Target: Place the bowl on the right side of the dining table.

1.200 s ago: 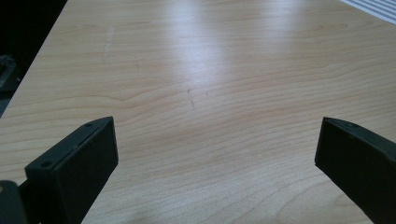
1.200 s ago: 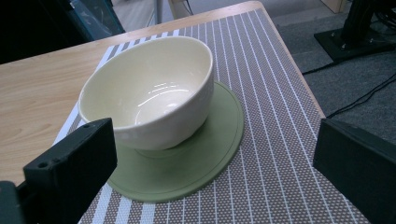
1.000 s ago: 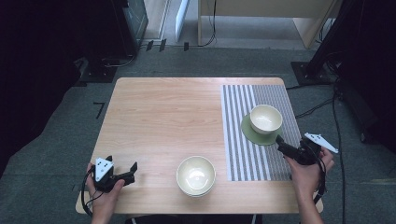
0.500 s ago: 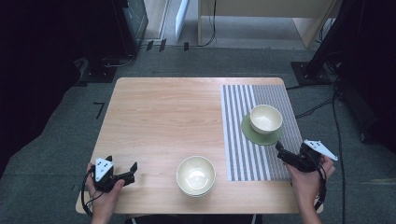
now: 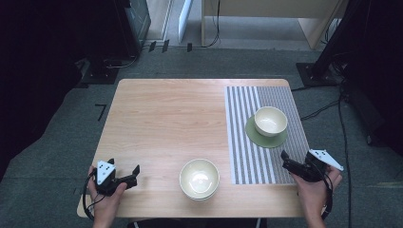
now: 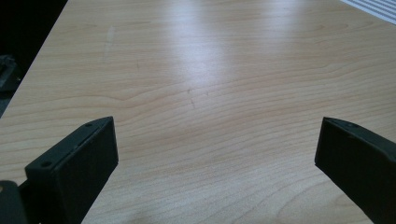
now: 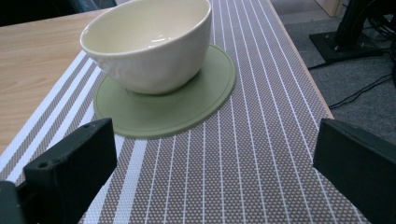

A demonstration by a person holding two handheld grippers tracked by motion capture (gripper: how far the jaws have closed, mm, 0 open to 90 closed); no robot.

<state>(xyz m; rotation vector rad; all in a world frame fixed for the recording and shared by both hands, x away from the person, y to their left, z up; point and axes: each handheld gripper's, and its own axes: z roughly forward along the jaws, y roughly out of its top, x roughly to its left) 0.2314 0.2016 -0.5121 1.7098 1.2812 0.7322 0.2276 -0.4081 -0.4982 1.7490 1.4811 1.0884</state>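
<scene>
A cream bowl (image 5: 270, 120) stands on a green saucer (image 5: 259, 137) on the striped mat (image 5: 247, 161) at the table's right. In the right gripper view the same bowl (image 7: 149, 42) and saucer (image 7: 187, 102) lie just ahead of the jaws. My right gripper (image 5: 285, 160) is open over the mat's front right corner and holds nothing; its jaws (image 7: 217, 128) stand wide apart. A second cream bowl (image 5: 199, 178) sits near the front edge, at the middle. My left gripper (image 5: 124, 166) rests open at the front left, with bare wood between its jaws (image 6: 217, 128).
The wooden table (image 5: 166, 118) is bare across its left and middle. Dark stands and cables (image 5: 332, 71) lie on the grey carpet to the right of the table. The mat's right edge runs along the table's right edge.
My right gripper has drawn back a little from the bowl on the saucer, toward the table's front right corner. The left gripper and both bowls have stayed put.
</scene>
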